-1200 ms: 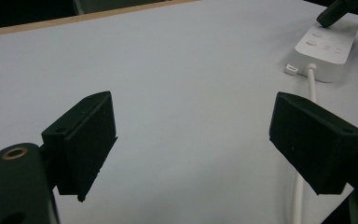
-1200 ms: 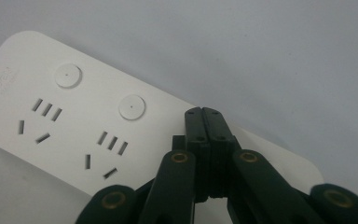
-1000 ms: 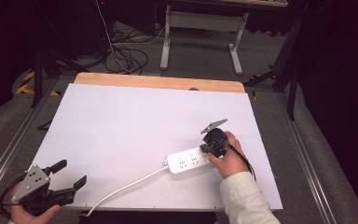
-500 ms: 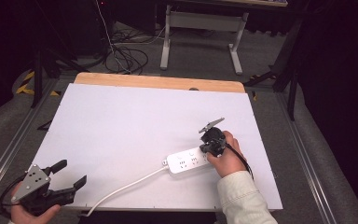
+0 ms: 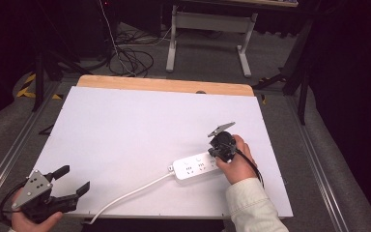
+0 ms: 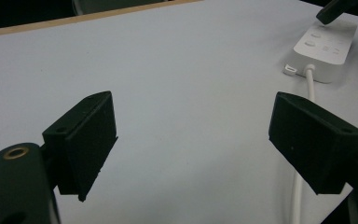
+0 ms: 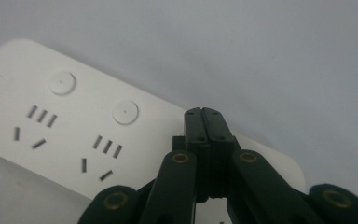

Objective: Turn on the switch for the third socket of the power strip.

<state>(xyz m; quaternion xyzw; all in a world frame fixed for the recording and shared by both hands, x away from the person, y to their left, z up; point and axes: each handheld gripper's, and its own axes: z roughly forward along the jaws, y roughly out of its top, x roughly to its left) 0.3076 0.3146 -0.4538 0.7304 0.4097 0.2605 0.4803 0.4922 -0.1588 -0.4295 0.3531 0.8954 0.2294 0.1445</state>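
the white power strip (image 5: 196, 167) lies flat on the white table (image 5: 140, 125), near the front edge and toward the right side. it has round buttons (image 7: 125, 112) above its plug holes. its white cord (image 5: 130, 194) runs from its left end across the table toward the front edge. the right gripper (image 7: 208, 121) points down at the right end of the strip, with its two jaws pressed together and nothing between them. its tip is on or just over the strip; i cannot tell which. a hand (image 5: 237, 163) holds it. the left gripper (image 5: 72, 181) sits well apart at the front left corner, jaws wide apart and holding nothing.
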